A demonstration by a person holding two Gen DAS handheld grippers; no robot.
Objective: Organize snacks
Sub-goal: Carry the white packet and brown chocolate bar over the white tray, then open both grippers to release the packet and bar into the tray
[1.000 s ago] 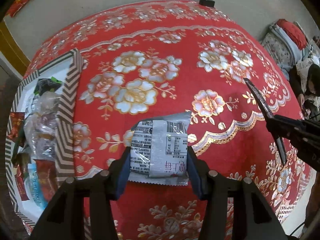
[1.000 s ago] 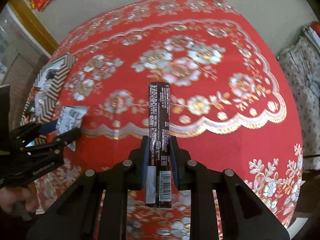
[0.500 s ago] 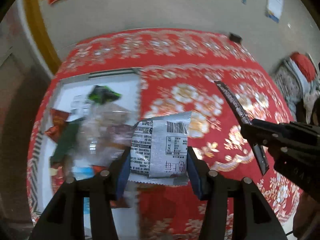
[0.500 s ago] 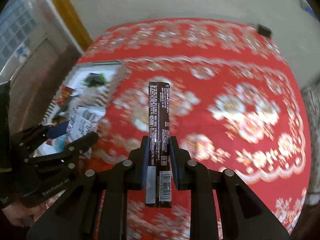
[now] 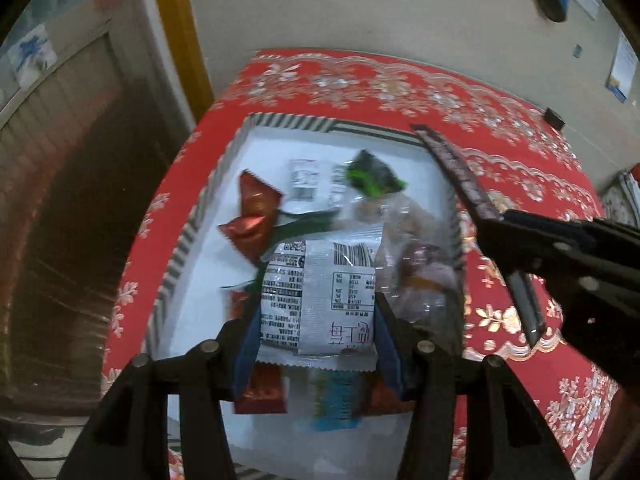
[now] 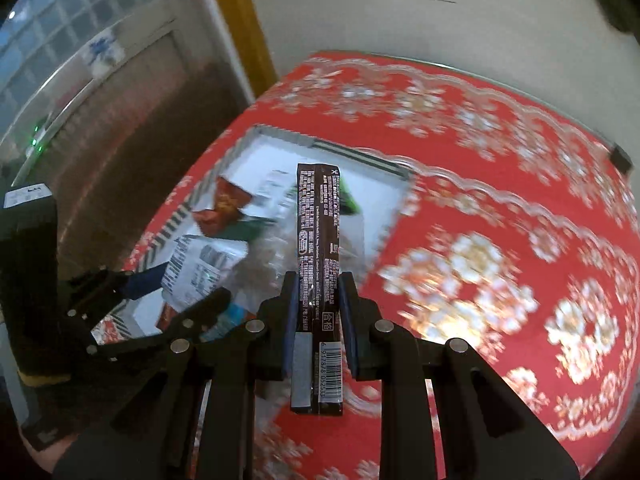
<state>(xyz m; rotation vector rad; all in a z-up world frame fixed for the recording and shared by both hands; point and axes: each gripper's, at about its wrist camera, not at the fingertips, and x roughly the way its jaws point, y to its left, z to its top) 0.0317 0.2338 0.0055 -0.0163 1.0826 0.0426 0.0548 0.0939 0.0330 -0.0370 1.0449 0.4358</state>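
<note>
My left gripper (image 5: 316,320) is shut on a silver-white snack packet (image 5: 320,292) and holds it above the striped-rim white box (image 5: 192,232), which contains several snacks. In the right wrist view the same packet (image 6: 200,268) hangs over the box (image 6: 264,152) at the left. My right gripper (image 6: 319,300) is shut on a long dark brown snack bar (image 6: 319,240), which stands upright over the box's right part. The bar (image 5: 460,176) and right gripper (image 5: 504,248) also show at the right of the left wrist view.
The box sits at the left end of a table with a red floral cloth (image 6: 480,240). Beyond it are a beige wall (image 5: 360,8), a yellow door frame (image 5: 180,32) and a dark floor (image 5: 60,220). A small black object (image 5: 554,118) lies near the cloth's far edge.
Both grippers have swept left across the red cloth with their snacks. The box, earlier at the far left edge, now lies right beneath them.
</note>
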